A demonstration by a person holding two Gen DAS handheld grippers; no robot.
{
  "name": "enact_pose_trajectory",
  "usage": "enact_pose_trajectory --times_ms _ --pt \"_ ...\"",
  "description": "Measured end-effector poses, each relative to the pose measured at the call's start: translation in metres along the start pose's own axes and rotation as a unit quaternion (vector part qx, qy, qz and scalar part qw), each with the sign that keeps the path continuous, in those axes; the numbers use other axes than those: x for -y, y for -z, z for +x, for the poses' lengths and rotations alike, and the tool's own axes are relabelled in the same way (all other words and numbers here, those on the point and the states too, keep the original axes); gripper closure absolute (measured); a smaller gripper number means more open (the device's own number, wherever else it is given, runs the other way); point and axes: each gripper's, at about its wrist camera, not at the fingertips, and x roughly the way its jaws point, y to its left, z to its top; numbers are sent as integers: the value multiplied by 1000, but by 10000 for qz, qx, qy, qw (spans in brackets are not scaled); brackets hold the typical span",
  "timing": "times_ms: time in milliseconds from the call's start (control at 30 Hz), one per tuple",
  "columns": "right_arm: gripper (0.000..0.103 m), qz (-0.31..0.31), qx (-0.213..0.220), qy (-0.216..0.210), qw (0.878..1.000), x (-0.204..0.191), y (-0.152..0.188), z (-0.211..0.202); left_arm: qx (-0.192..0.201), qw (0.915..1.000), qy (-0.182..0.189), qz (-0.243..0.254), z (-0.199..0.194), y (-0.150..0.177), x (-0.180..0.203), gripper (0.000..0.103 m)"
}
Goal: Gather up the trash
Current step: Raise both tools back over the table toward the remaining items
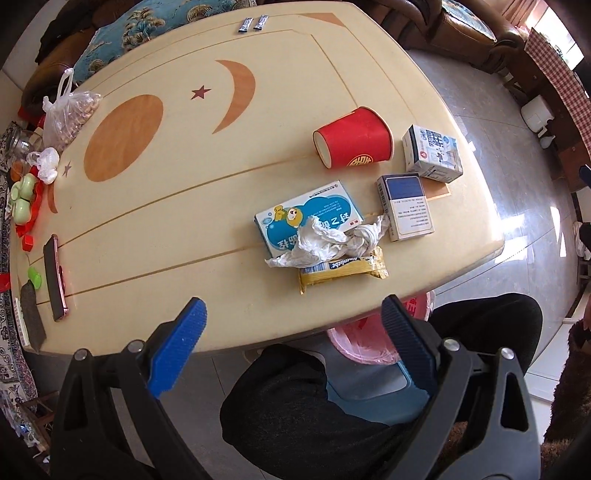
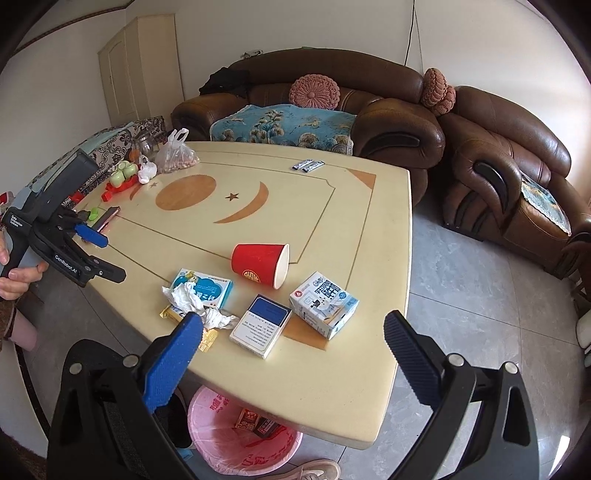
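Right gripper (image 2: pixel 293 338) masking yellow wrapper (image 2: pixel 207 338)

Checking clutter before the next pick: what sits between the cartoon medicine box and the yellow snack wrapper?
A crumpled white tissue lies across both the medicine box and the yellow wrapper, hiding any gap between them. Clearest in the left wrist view.

We count one red paper cup (image 1: pixel 352 136), three cartons (image 1: pixel 308 218) (image 1: pixel 405 206) (image 1: pixel 433 153), one crumpled tissue (image 1: pixel 332 240), one yellow wrapper (image 1: pixel 343 271), two sachets (image 1: pixel 253 24), one pink bin (image 2: pixel 236 428).
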Motion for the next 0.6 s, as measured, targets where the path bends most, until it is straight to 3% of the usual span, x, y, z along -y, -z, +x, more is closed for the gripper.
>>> enact_pose_trajectory --times_ms 267,467,600 --pt "7 -422 -520 -281 9974 25 -29 35 -516 9976 123 -441 29 -14 7 10" --pt "7 -734 -767 -469 9932 37 -44 58 -682 9939 226 -835 39 -25 9 10" --pt "7 -1031 -962 -774 9870 38 -51 78 -748 9875 487 -1301 50 -31 5 10"
